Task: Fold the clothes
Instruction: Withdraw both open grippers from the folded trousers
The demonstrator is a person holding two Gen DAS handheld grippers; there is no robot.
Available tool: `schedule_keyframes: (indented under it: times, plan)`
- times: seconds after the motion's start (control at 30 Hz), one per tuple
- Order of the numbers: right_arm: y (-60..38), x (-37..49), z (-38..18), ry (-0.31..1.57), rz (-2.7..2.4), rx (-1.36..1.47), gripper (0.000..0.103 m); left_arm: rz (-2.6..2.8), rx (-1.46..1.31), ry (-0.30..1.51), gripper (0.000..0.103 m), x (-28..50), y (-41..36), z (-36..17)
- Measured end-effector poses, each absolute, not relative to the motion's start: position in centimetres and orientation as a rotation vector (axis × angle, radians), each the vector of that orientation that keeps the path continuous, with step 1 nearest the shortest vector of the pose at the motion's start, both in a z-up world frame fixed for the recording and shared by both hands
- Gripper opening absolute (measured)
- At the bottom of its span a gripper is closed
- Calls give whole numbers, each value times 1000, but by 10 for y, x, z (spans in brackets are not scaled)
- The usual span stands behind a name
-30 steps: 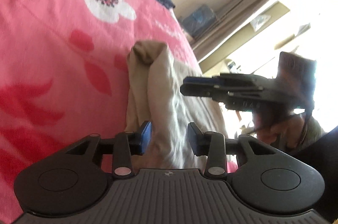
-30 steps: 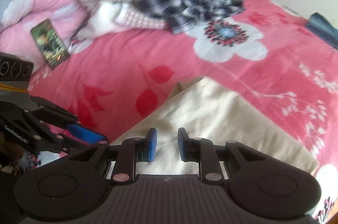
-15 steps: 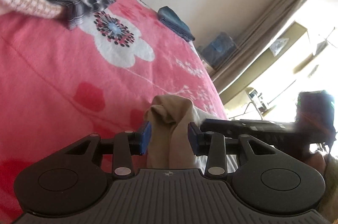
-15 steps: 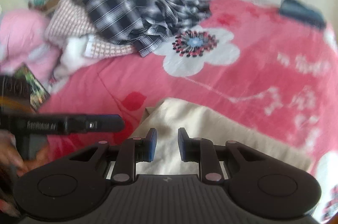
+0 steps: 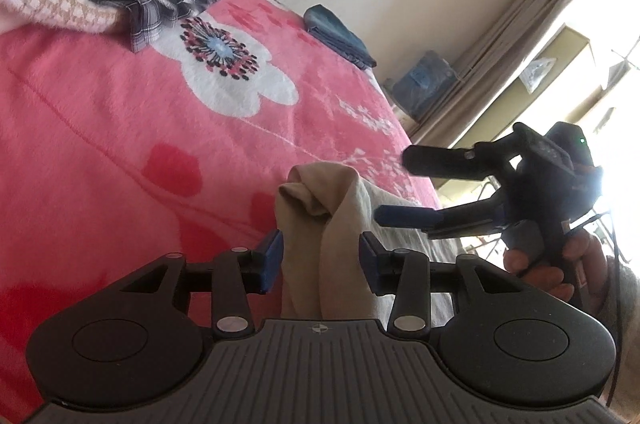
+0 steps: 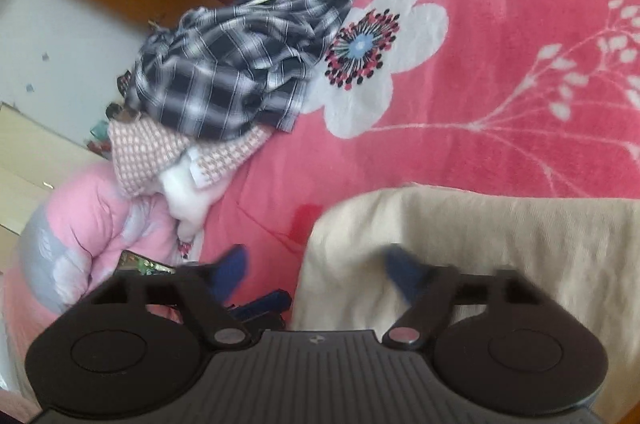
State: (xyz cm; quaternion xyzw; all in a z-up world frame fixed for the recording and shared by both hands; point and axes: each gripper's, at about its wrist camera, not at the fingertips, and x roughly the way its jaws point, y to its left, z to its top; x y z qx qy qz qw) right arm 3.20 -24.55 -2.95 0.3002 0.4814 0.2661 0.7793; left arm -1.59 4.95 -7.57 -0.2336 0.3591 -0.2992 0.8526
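Two grippers: left gripper (image 5: 321,260) jaws clamp beige garment (image 5: 320,224); right gripper (image 6: 320,274) jaws spread above it.

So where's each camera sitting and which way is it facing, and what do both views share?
Left wrist: on the left claw, low over the pink floral blanket, facing the wall and window; bunched beige cloth garment between its fingers; right claw and a hand show.
Right wrist: on the right claw, wide open, looking down the bed at the black-and-white plaid shirt.
Shared: beige garment, blanket, plaid shirt.
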Motion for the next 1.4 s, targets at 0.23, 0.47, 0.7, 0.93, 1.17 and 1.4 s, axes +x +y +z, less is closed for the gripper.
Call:
schedule_keyframes:
  times: [0.23, 0.47, 0.7, 0.93, 1.17, 1.4]
  plan:
    - [-274, 40, -31, 1142, 410, 768, 98, -648, -480, 726, 45, -23, 49, -69]
    - [-304, 49, -37, 1236, 297, 871, 98, -680, -471, 740, 46, -25, 44, -71]
    - [-335, 52, -29, 1207, 94, 941, 96, -681, -482, 724, 46, -26, 48, -70]
    - [-413, -13, 50, 744, -377, 1008, 95, -675, -488, 718, 46, -26, 55, -68]
    - [-494, -68, 107, 529, -746, 751, 96, -686, -482, 703, 46, -30, 57, -64]
    - [-428, -86, 103, 498, -463, -83, 95, -669, -456, 705, 46, -31, 58, -63]
